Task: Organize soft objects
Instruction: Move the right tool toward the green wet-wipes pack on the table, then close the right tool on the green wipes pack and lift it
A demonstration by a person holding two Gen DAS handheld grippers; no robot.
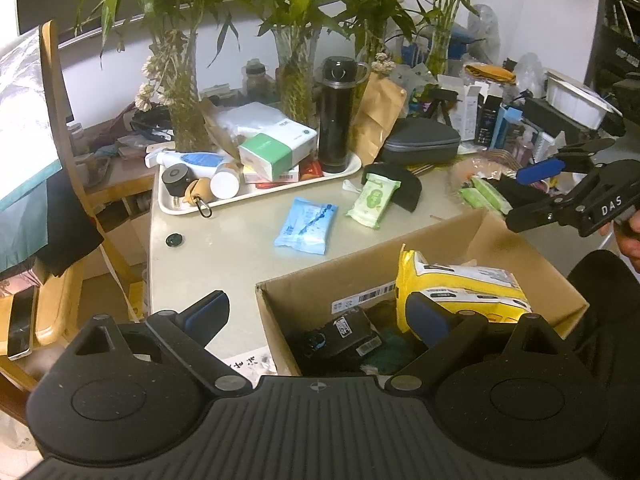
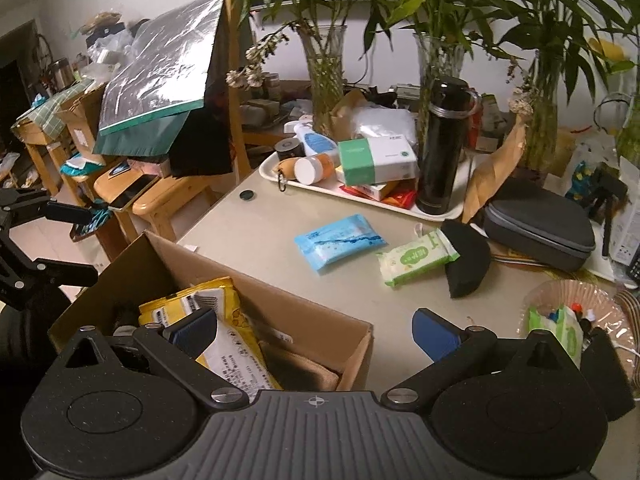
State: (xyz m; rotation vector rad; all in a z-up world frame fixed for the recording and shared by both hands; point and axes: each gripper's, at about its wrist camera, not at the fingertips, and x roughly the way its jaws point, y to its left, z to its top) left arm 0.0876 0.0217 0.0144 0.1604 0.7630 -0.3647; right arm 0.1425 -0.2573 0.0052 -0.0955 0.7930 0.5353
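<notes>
Left gripper (image 1: 318,316): jaws spread wide, blue-padded fingers (image 1: 208,314) holding nothing, pointed forward and slightly downward. Right gripper (image 2: 316,330): jaws likewise wide apart, blue pads bare, nothing between them; seen from the left wrist view it sits at the right edge, with part of a hand (image 1: 628,236) gripping its handle.

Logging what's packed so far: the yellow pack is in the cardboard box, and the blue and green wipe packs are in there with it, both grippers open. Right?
Not quite. The yellow pack is in the cardboard box, but the blue wipe pack and green wipe pack lie on the table outside it, as the right wrist view shows. The left gripper and right gripper are open.
</notes>
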